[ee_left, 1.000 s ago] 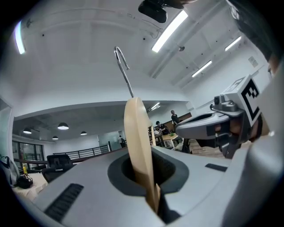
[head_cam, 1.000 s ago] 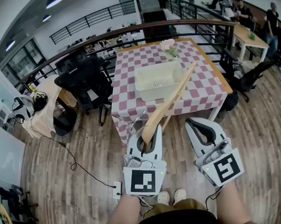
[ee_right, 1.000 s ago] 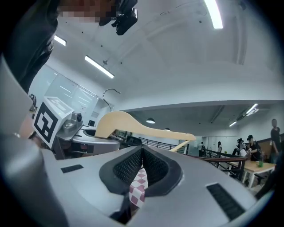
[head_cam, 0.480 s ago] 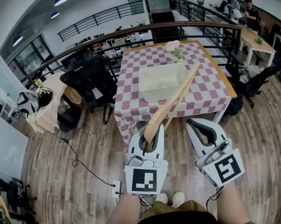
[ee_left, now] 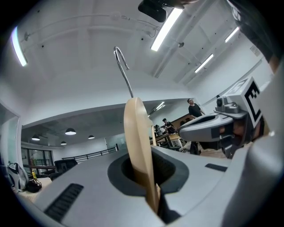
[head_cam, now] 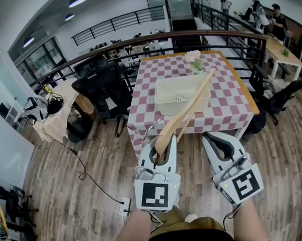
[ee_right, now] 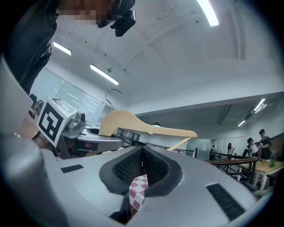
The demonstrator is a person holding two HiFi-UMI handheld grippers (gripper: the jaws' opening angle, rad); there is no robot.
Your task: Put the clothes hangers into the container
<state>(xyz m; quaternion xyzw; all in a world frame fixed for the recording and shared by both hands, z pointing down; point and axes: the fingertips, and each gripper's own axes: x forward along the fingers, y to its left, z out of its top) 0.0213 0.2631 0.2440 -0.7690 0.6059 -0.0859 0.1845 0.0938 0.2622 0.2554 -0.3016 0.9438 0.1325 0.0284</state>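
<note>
A wooden clothes hanger [head_cam: 188,111] sticks out forward and to the right of my left gripper [head_cam: 164,138], which is shut on its broad end. In the left gripper view the hanger [ee_left: 136,133] stands edge-on between the jaws, its metal hook [ee_left: 123,71] pointing up. The far end of the hanger reaches over the cream plastic basket [head_cam: 165,92] on the pink checkered table [head_cam: 230,96]. My right gripper [head_cam: 215,136] hangs beside the left one, shut with nothing in it. From the right gripper [ee_right: 143,148] view the hanger [ee_right: 133,124] shows at the left.
Black office chairs [head_cam: 102,87] stand left of the table. A curved railing [head_cam: 137,40] runs behind it. Pale flowers [head_cam: 193,58] sit at the table's far edge. A cable [head_cam: 80,170] and a power strip [head_cam: 126,206] lie on the wood floor. People [head_cam: 276,14] stand far right.
The table and basket have drifted rightward in the head view as the camera shifted. Both grippers and the hanger keep the same pose.
</note>
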